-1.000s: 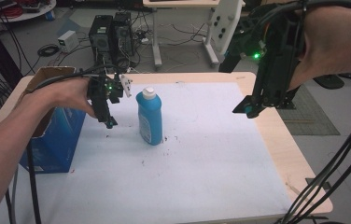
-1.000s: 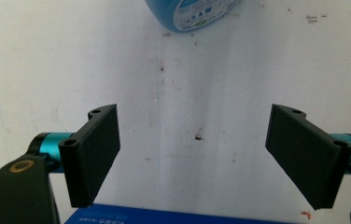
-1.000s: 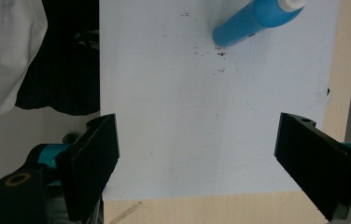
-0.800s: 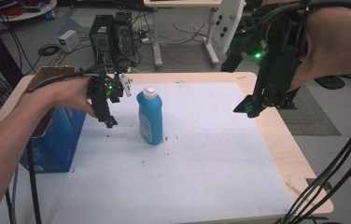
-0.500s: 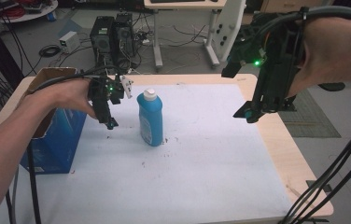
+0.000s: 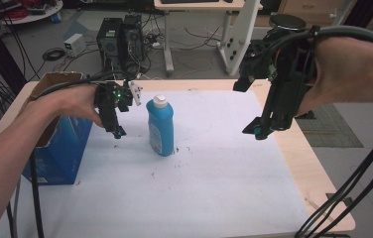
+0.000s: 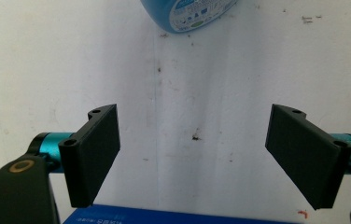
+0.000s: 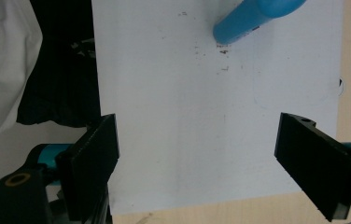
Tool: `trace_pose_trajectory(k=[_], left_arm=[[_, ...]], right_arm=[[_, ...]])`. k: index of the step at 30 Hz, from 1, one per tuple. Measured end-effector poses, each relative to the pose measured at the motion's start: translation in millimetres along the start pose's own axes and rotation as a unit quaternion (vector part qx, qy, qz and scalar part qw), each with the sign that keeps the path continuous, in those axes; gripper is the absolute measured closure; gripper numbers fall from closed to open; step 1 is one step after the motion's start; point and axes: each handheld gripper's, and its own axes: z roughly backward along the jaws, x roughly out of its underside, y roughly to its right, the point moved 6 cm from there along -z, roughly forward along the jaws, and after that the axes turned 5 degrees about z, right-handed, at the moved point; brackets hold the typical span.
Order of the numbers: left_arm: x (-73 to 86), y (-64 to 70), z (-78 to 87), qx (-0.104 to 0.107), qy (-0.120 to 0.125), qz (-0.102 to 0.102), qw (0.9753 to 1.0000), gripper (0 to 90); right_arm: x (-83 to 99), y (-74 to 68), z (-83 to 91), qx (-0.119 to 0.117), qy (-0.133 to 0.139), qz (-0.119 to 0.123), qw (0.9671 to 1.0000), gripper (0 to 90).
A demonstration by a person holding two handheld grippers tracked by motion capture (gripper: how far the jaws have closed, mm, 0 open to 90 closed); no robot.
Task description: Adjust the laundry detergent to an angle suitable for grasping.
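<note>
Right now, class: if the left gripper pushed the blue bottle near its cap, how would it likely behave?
The blue bottle stands upright, tall on a narrow base, so it would probably tip, not slide. Its smooth plastic may slip between the left gripper's flat pads.

The right gripper [image 6: 258,130] has moved. A second ago it hung over the table's [image 6: 293,148] edge at about 3 o'clock from the blue bottle [image 6: 160,126]. Now it sits a little lower in the high view. It has slid a bit toward 6 o'clock, nearer the person. The hand [image 6: 353,69] that holds it has come down too, and looks bigger in the high view than before.
</note>
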Motion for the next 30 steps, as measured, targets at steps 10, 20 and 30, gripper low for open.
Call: trace_pose_trajectory(k=[10, 20, 30], left_arm=[[-0.7, 1.4, 2.2, -0.002, 0.003, -0.002, 1.0000, 17.9], [2.1, 1.7, 3.8, -0.005, 0.002, 0.000, 1.0000, 17.9], [2.2, 3.8, 6.7, -0.009, 0.006, -0.003, 0.9999, 17.9]], right_arm=[[-4.5, 6.7, -29.6, 0.033, 0.024, -0.069, 0.9968, 13.1], [-10.7, 17.8, -71.4, 0.069, 0.064, -0.141, 0.9856, 13.1], [-19.9, 28.1, -104.4, 0.090, 0.104, -0.183, 0.9735, 13.1]])
